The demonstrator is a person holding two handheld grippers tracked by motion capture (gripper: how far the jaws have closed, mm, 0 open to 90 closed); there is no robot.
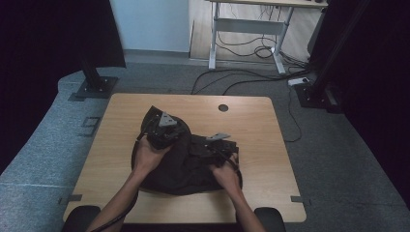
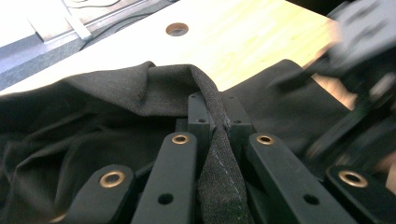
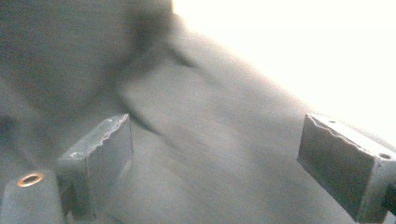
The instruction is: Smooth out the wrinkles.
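the black cloth [image 1: 186,164] lies crumpled in the middle of the tabletop [image 1: 251,125]. my left tool [image 2: 215,122] is pressed together on its stitched hem [image 2: 223,163] — a good place, the seam is thicker and will not slip. my right tool [image 3: 212,158] is spread wide over the fabric, holding nothing. the cloth looks soft, light and limp — it will sag, so i should take the hem with both.

Grey carpet [image 1: 338,159], white-legged desk [image 1: 251,24] beyond.

From above we look forward and down on the bench [image 1: 270,159]; both gripper views sit close against the same dark cloth [image 2: 107,93].
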